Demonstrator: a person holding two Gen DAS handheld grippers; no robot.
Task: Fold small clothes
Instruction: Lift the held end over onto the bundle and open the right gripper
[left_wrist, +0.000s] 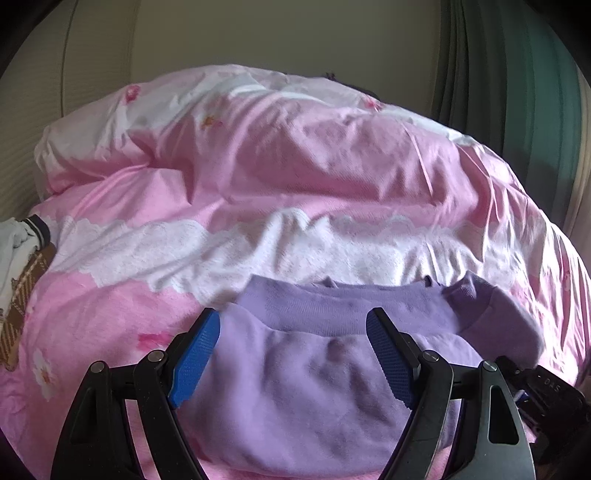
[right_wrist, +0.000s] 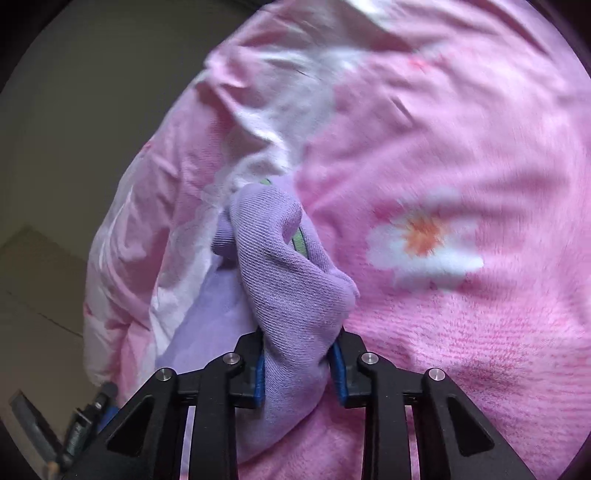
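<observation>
Two handheld grippers work over one small lilac garment (left_wrist: 295, 376) that lies on a pink bed cover (left_wrist: 258, 166) printed with white flowers and a white lace band.

From the left wrist view, the left gripper (left_wrist: 293, 354) stands wide apart, released, gripping nothing. Its two blue-padded fingers (left_wrist: 195, 362) straddle the garment's body, one at 8 o'clock and one at 4 o'clock. Whether the pads touch the cloth cannot be told. The ribbed band of the garment runs across just beyond the fingertips, toward 12 o'clock.

From the right wrist view, the right gripper (right_wrist: 297, 365) is clenched on a bunched fold of the same lilac garment (right_wrist: 291, 280). Its two blue pads (right_wrist: 259, 373) press the knit from either side, and the cloth rises in a lump toward 12 o'clock. A thin green strip shows in the fold.

A second piece of clothing, white with a dark striped cuff (left_wrist: 26, 236), lies at 9 o'clock in the left view beside a brown checked cloth (left_wrist: 22, 306).
</observation>
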